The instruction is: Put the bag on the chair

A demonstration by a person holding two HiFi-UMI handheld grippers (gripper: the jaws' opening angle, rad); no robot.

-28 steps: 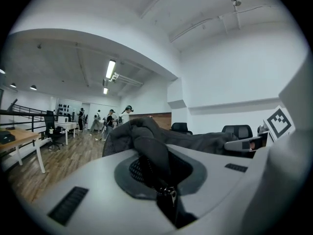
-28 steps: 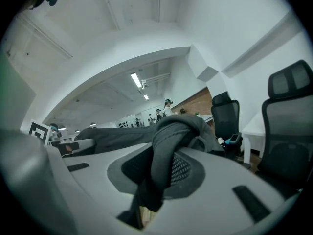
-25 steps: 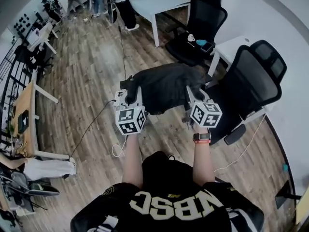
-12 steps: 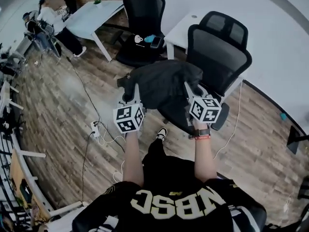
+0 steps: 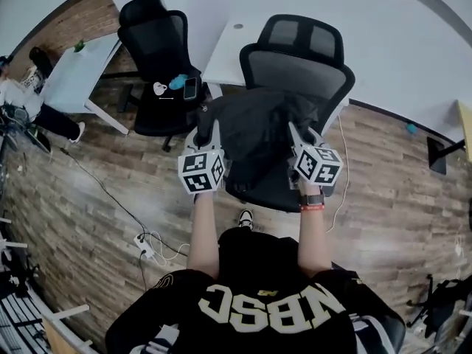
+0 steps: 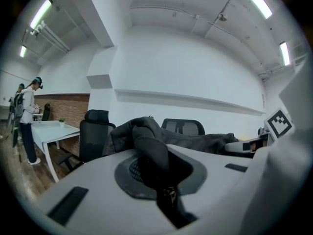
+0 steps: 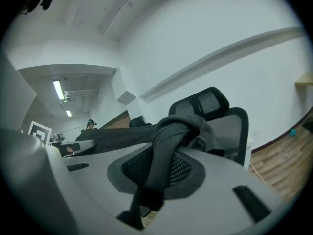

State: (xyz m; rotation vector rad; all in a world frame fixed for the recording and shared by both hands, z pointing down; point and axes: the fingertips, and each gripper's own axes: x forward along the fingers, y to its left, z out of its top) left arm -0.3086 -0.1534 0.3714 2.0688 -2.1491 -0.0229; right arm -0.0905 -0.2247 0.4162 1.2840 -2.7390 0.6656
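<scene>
Hanging over chair seat (image 5: 259, 192), bag (image 5: 258, 127); backrest (image 5: 295, 68) just behind, floor (image 5: 391, 169) open sideways.

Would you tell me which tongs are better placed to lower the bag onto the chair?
Right, marginally: the right tongs grip the bag above the chair seat, the left tongs past its left edge. Both hold it, so lowering together seems best.
</scene>
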